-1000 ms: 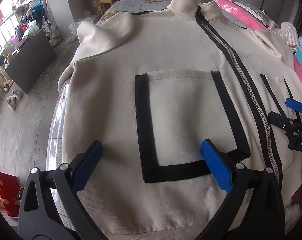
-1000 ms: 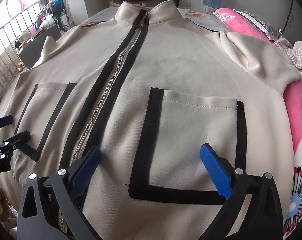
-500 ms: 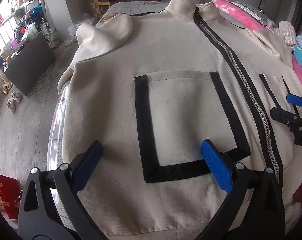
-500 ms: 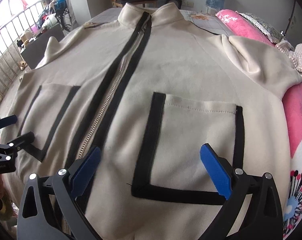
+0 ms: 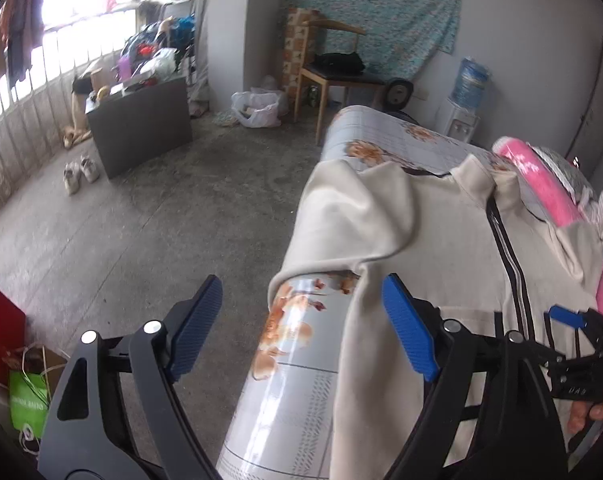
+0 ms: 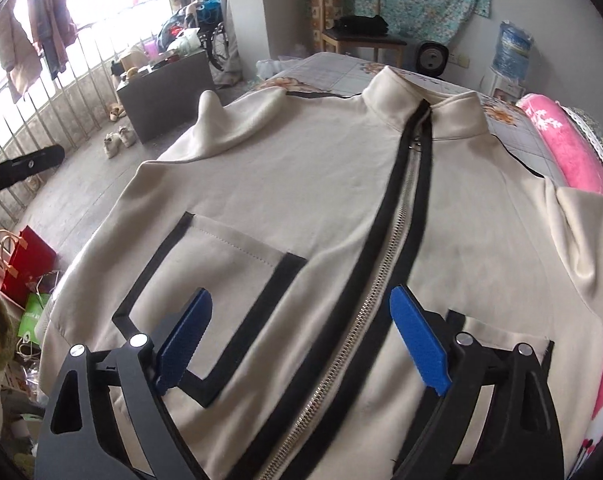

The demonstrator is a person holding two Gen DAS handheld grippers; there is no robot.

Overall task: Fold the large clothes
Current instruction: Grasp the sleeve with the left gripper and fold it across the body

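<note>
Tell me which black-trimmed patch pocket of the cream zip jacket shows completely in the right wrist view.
The black-trimmed pocket left of the silver zipper shows completely; the other pocket, right of it, is mostly hidden behind a gripper finger.

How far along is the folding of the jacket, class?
Done: the jacket lies spread flat, front up and zipped, on the table. In hand: nothing; the left gripper and right gripper are closing with no cloth between their pads. Left: every fold; no sleeve or side is turned in yet.
</note>
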